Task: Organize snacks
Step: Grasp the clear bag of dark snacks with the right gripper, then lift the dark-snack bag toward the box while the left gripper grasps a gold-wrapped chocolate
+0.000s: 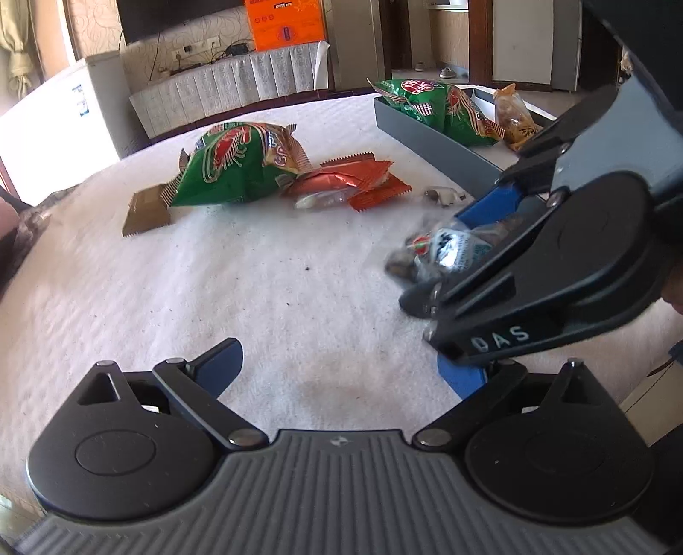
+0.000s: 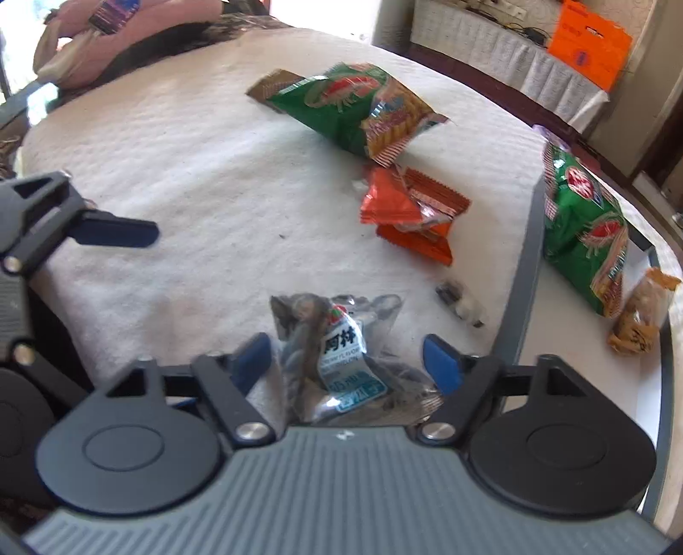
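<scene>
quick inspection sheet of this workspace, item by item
surface: white textured cloth, a few dark specks
job's things: grey tray holds a green bag and an amber packet; loose on the cloth are a second green bag, orange packets, a brown packet, a small dark candy
clutter: nothing seen
claws: left claw open, empty; right claw open around a clear seed packet
cables: wires and sockets along the far wall
surroundings: orange box, white cabinet
</scene>
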The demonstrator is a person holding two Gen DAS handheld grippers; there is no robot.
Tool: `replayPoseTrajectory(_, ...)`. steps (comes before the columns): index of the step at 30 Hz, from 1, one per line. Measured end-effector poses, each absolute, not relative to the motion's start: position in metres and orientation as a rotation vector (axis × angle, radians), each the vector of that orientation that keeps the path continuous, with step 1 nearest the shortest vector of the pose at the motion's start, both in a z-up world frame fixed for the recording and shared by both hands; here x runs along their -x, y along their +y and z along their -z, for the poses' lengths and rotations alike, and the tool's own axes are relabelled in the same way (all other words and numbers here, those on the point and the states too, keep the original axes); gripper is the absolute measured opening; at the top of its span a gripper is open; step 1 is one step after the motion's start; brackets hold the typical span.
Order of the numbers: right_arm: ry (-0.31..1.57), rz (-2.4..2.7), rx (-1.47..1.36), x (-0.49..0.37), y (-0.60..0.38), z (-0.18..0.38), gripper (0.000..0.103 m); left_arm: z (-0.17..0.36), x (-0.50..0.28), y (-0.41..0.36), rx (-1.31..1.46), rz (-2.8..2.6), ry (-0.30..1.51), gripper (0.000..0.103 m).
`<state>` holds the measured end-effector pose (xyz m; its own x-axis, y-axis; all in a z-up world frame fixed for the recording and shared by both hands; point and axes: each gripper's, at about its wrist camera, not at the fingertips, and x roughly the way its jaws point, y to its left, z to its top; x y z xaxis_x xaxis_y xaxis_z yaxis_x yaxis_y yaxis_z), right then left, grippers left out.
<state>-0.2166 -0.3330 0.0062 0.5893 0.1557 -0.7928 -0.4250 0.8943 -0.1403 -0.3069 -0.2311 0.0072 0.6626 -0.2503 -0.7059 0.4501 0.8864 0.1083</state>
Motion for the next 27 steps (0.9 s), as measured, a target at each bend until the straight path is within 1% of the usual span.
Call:
replayPoseTrajectory(1, 0.878, -0.34, 0.338, 0.218, -0.332, -0.006, 0.06, -0.007, 0.306, -0.231, -0.275, 0.401, 0.751, 0.1)
replayPoseTrajectory(2, 0.881, -0.342, 0.317, 0.218, -0.334, -0.007, 0.055, -0.006, 0.305, -0.231, -0.268, 0.403, 0.751, 0.1)
replayPoseTrajectory(3, 0.874, -0.339, 0.28, 0.218, -0.339, -0.011, 0.054, -0.006, 0.304, -0.232, -0.267, 0.405, 0.75, 0.1)
replayPoseTrajectory(8, 0.766, -0.295, 0.022, 0.221, -0.38, -0.04, 0.054, -0.007, 0.306, -0.239, -0.259, 0.478, 0.705, 0.1)
replayPoseTrajectory(12, 0.718, -0.214, -0.086, 0.225, -0.41, -0.051, 0.054, -0.009, 0.304, -0.259, -0.268, 0.596, 0.643, 0.1)
replayPoseTrajectory(18, 0.696, -0.187, -0.137, 0.228, -0.428, -0.056, 0.054, -0.008, 0.295, -0.288, -0.237, 0.728, 0.608, 0.1)
replayPoseTrajectory(27, 0.686, -0.192, -0.166, 0.228, -0.435, -0.058, 0.054, 0.0, 0.265, -0.303, -0.192, 0.814, 0.639, 0.097)
